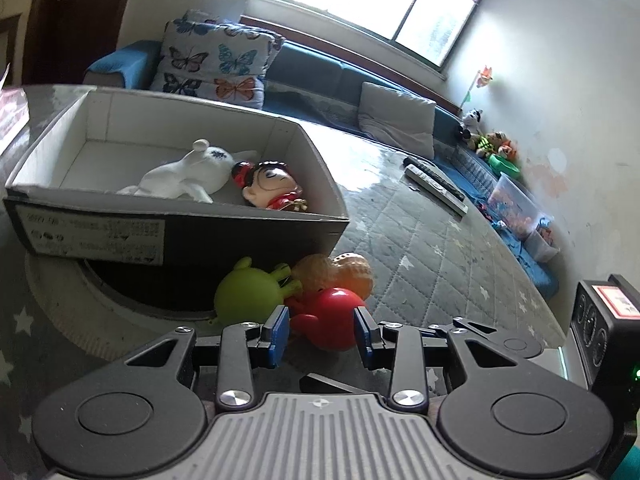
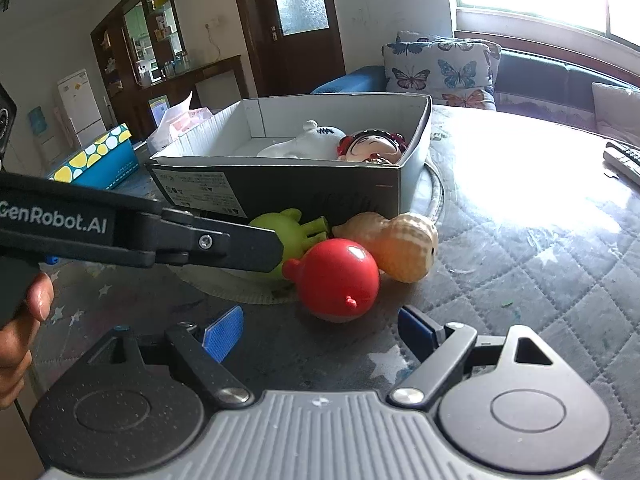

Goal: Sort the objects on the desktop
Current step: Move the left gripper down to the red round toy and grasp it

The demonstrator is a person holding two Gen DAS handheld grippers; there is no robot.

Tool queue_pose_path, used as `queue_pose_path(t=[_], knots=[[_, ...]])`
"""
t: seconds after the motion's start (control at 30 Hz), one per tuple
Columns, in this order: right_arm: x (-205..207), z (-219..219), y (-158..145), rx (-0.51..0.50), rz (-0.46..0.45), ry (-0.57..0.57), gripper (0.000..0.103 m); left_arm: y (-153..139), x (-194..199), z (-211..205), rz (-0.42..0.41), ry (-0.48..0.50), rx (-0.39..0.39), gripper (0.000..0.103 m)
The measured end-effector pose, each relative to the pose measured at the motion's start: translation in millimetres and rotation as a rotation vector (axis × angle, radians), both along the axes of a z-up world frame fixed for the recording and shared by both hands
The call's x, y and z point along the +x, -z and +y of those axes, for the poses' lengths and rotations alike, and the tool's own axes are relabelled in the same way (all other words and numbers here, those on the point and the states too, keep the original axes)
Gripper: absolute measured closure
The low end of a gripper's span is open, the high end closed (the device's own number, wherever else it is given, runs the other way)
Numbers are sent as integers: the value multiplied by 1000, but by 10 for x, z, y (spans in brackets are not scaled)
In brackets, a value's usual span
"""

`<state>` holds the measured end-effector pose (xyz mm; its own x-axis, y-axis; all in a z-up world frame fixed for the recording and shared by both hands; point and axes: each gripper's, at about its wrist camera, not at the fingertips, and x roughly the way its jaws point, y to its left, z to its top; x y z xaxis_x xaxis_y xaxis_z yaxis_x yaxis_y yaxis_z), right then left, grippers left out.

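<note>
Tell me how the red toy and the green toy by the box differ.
The red toy is round and glossy; the green toy is matte, with stubby limbs. The red toy sits in full view nearest the cameras; the green toy lies closer to the box, partly hidden in the right view. Both lie outside the box.

Both claws, left [image 1: 320, 330] and right [image 2: 320, 334], open, angled downward.

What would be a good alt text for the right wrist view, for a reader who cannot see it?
The open right gripper points at a red toy on the quilted table, with a green toy and a peanut-shaped toy behind it. Beyond stands an open box holding a white figure and a doll; the left gripper reaches in from the left.
</note>
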<state>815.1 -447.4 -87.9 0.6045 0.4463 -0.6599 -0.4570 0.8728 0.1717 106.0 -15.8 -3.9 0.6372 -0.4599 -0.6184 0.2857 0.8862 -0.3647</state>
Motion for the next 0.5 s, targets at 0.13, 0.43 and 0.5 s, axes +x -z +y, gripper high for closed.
queue_pose_path(t=[0.13,0.43,0.5], knots=[[51,-20,17,7,10,6,17,-1,34,-72,-9,32,20,65],[173,-53,35,14,21,6,24,74,169,-196,11,76,45,65],[203,-59,45,16,22,7,27,96,201,-202,21,76,43,65]])
